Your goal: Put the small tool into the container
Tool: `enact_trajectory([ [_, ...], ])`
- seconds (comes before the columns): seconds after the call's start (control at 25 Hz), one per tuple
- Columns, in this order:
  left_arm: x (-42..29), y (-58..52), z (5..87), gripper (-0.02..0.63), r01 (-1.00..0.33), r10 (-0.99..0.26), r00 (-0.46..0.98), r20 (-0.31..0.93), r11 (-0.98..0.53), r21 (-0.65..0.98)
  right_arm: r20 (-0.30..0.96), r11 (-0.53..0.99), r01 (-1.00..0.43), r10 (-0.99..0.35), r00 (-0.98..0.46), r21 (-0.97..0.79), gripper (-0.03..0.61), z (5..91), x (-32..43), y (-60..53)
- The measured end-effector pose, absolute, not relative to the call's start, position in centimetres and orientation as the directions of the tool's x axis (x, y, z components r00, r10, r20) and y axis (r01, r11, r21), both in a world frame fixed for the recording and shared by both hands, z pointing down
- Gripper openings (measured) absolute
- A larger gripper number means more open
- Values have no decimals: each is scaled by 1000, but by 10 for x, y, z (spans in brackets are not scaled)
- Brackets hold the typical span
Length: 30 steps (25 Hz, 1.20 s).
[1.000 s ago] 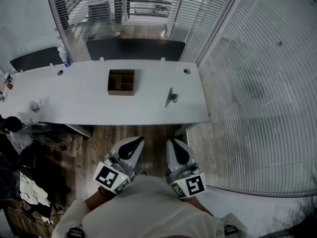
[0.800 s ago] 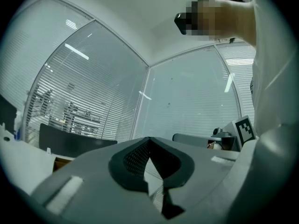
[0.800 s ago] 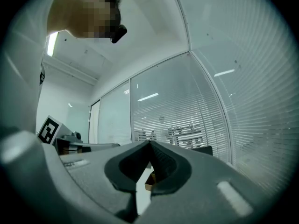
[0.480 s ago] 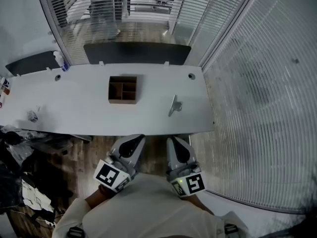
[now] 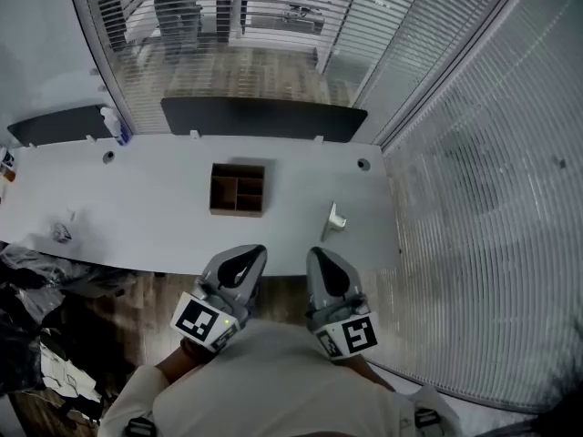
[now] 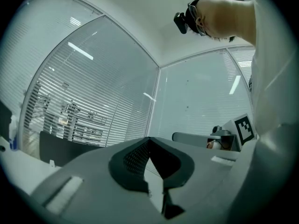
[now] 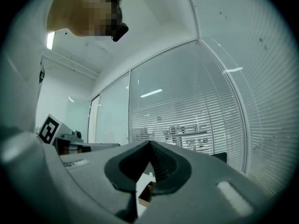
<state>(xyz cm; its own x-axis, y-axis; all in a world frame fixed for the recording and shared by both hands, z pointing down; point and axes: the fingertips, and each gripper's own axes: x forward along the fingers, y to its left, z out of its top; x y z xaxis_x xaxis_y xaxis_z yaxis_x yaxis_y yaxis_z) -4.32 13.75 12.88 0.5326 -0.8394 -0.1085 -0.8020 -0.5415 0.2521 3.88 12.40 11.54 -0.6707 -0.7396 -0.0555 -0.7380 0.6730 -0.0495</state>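
Note:
A brown wooden container [image 5: 237, 189] with several compartments stands in the middle of the long white table [image 5: 155, 217]. The small grey tool [image 5: 335, 218] lies to its right, near the table's front edge. Both grippers are held close to the person's body, below that edge and apart from both objects. The left gripper [image 5: 248, 254] is shut and empty, its jaws meeting at the tip in the left gripper view [image 6: 149, 141]. The right gripper [image 5: 319, 255] is also shut and empty [image 7: 149, 146]; below its closed jaws a sliver of the container [image 7: 146, 193] shows.
A black panel [image 5: 264, 116] runs along the table's far edge. Glass walls with blinds [image 5: 474, 180] close in the back and right. A crumpled item [image 5: 61, 233] and a bottle [image 5: 111, 121] sit at the table's left end. Clutter [image 5: 36, 280] lies on the floor at left.
The table, container and tool have drawn nearer to the grippers in the head view as the person came closer. Both grippers stay shut and in the same place by the body.

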Motion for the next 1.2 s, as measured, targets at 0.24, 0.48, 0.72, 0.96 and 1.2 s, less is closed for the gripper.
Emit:
enact_trajectory([
  [0.24, -69, 108, 133, 3, -802, -846, 524, -98, -529, 277, -48, 678, -735, -735, -676, -24, 0, 113, 11, 93],
  [0.48, -79, 81, 131, 3, -794, -832, 546, -96, -551, 256, -59, 662, -749, -748, -661, -13, 0, 111, 1, 65],
  [0.72, -80, 58, 136, 3, -790, -825, 559, -83, -561, 248, -55, 645, -764, -764, -643, -10, 0, 116, 2, 42],
  [0.96, -71, 41, 134, 3, -781, -817, 572, -76, -570, 257, -46, 643, -766, -766, -641, -15, 0, 115, 8, 26],
  [1.2, -52, 27, 137, 3, -794, -822, 565, -65, -564, 229, -66, 648, -762, -761, -646, -16, 0, 119, 27, 14],
])
